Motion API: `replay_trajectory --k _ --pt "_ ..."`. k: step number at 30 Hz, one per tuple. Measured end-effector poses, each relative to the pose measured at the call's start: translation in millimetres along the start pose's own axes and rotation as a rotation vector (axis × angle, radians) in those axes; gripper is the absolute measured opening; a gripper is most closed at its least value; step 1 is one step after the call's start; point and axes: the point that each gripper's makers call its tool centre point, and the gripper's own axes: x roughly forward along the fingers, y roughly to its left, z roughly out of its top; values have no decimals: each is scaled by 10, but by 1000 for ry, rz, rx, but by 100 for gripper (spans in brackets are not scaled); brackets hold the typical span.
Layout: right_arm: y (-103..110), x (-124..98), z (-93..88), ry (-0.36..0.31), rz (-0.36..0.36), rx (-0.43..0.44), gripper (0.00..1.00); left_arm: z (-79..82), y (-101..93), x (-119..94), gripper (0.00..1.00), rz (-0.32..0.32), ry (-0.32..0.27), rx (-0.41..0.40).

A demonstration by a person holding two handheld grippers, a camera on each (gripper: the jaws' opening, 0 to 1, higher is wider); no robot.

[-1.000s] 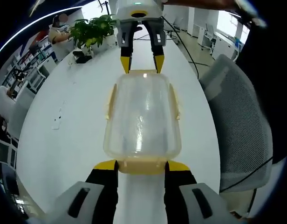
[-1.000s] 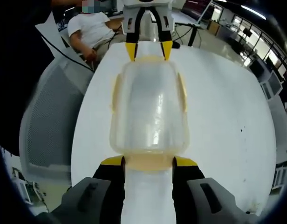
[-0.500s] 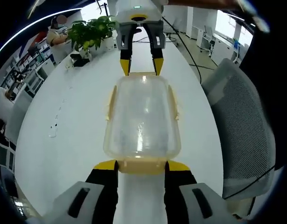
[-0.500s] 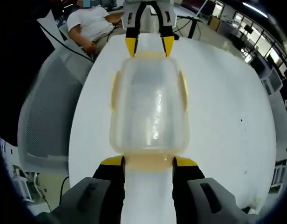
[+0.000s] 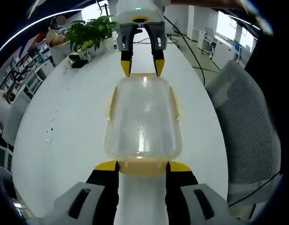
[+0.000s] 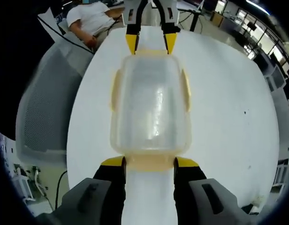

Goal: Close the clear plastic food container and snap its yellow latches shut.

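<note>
The clear container lies mid-tabletop, lid on. Left claw and right claw each straddle an end latch, seemingly spread; press both latches inward evenly.

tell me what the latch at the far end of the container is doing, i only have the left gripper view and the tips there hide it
Observer: In the right gripper view that yellow end latch lies between the right gripper's open jaws, one tip on either side.
Operator: anything behind my own gripper
Observer: Yes, a seated person in a white shirt past the table's end, beyond the left gripper at the container's other end.
</note>
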Motion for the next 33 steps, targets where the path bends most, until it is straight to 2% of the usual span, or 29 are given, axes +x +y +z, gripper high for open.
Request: replay_trajectory --k 20,33 --pt "12 187 -120 46 -1 10 37 -54 -5 182 32 -20 26 10" --pt "-29 214 -157 36 -7 28 37 -95 28 253 33 -33 34 7"
